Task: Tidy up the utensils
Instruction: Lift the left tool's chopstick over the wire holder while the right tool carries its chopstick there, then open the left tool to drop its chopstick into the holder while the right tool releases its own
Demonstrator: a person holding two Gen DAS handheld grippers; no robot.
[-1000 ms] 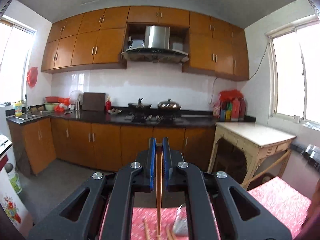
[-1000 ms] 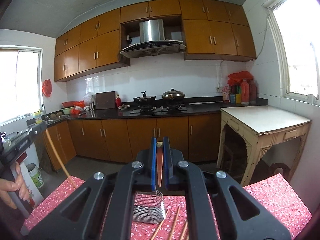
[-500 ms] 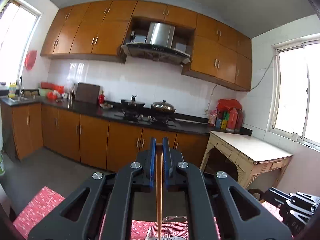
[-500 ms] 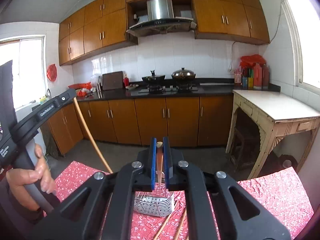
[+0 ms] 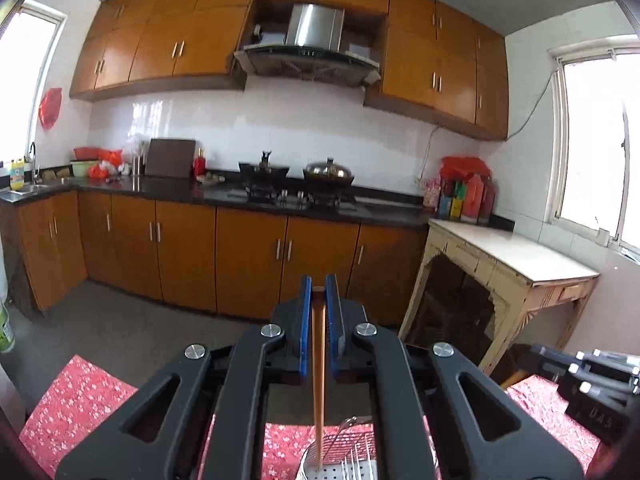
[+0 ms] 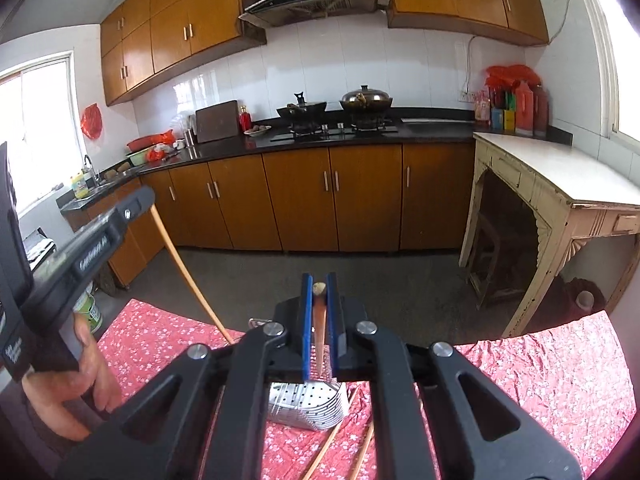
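A perforated metal utensil basket [image 6: 308, 404] stood on the worktop [image 6: 560, 376], which was covered with a red floral cloth; it served as the landmark. The left gripper [image 5: 319, 300] had its jaws closed almost fully on a brown chopstick [image 5: 319, 380], whose lower end hung down inside the basket [image 5: 340, 460], close to its perforated floor. The right gripper [image 6: 319, 300] likewise had its jaws closed almost fully on a second chopstick [image 6: 319, 320], held above the basket with its tip pointing down towards the basket's rim. Whether that tip was already inside could not be told.

Right wrist view only: two loose chopsticks [image 6: 332, 440] lay on the cloth just beside the basket, on its near side, one of them touching the wall. To the left of the basket appeared the left gripper's body, the person's hand [image 6: 76, 384] around its handle, and the long pale shaft of the held chopstick slanting down towards the basket.

Left wrist view only: the basket's wire handle and inner floor were seen from above, and part of the right gripper's body showed to the right of the basket.
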